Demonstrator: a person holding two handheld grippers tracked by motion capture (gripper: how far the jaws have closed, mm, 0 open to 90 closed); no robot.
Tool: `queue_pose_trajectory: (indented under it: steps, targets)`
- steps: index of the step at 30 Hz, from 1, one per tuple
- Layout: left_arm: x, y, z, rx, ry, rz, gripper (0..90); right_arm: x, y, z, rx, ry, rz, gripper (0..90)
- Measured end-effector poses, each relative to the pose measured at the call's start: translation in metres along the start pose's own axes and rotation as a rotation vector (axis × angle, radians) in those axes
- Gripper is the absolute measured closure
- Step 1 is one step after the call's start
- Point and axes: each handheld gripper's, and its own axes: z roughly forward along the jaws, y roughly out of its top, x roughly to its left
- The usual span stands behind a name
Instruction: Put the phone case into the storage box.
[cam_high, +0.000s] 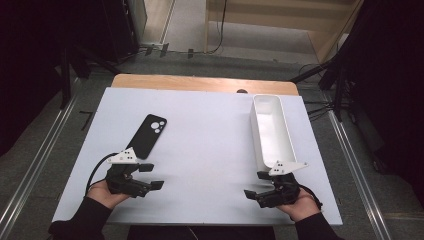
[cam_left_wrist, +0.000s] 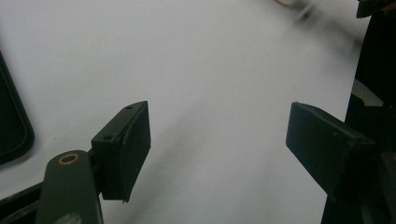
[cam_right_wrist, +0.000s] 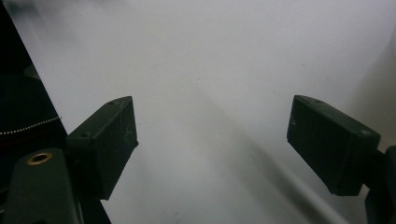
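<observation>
High view, left gripper (cam_high: 154, 176): jaws apart, empty, near the flat black phone case (cam_high: 148, 136) on the white table sheet (cam_high: 210, 145).
Right gripper (cam_high: 254, 185): jaws apart, empty, beside the long white plastic bin (cam_high: 270, 131).

Lab: white-topped table (cam_high: 200, 150), floor rails (cam_high: 350, 150), dark stands (cam_high: 67, 75).

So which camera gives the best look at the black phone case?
The high view: the whole black phone case lies flat on the white board. The left gripper view catches one dark rounded edge.
</observation>
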Motion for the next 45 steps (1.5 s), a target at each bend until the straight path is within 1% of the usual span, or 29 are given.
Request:
queue_pose_trajectory:
  steps: [18,24,28,30,32,34,39,40,41,42,45]
  targets:
    - [0.000,0.000,0.001,0.006,-0.003,0.006,22.2,0.000,0.000,0.001,0.002,-0.001,-0.011,14.5]
    - [0.000,0.001,0.001,0.003,-0.003,0.006,22.2,0.001,-0.001,0.001,0.014,-0.003,0.000,14.5]
    - [0.001,0.001,0.000,-0.001,0.004,0.000,22.2,0.000,-0.001,0.001,0.015,-0.005,0.000,14.5]
    - [0.002,0.001,-0.001,0.001,0.017,0.001,22.1,0.001,-0.001,0.001,0.015,-0.004,0.001,14.5]
    - [0.002,0.001,-0.002,0.001,0.019,0.000,22.1,0.001,-0.002,0.001,0.015,-0.004,0.000,14.5]
    - [0.006,0.000,-0.005,-0.004,0.034,-0.021,22.1,0.001,-0.001,0.001,0.015,-0.005,0.001,14.5]
    - [0.011,-0.001,-0.012,-0.024,0.059,-0.039,22.2,0.000,-0.002,0.001,0.016,-0.006,0.002,14.5]
    - [0.012,-0.001,-0.013,-0.026,0.068,-0.039,22.1,0.000,-0.002,0.001,0.017,-0.006,0.000,14.5]
    - [0.012,-0.001,-0.013,-0.026,0.068,-0.039,22.2,0.000,-0.002,0.001,0.017,-0.006,0.000,14.5]
    - [0.014,-0.002,-0.016,-0.034,0.080,-0.051,22.1,0.001,-0.002,0.001,0.017,-0.005,0.001,14.5]
    - [0.018,-0.003,-0.020,-0.046,0.114,-0.067,22.1,0.001,-0.001,0.001,0.018,-0.005,0.003,14.5]
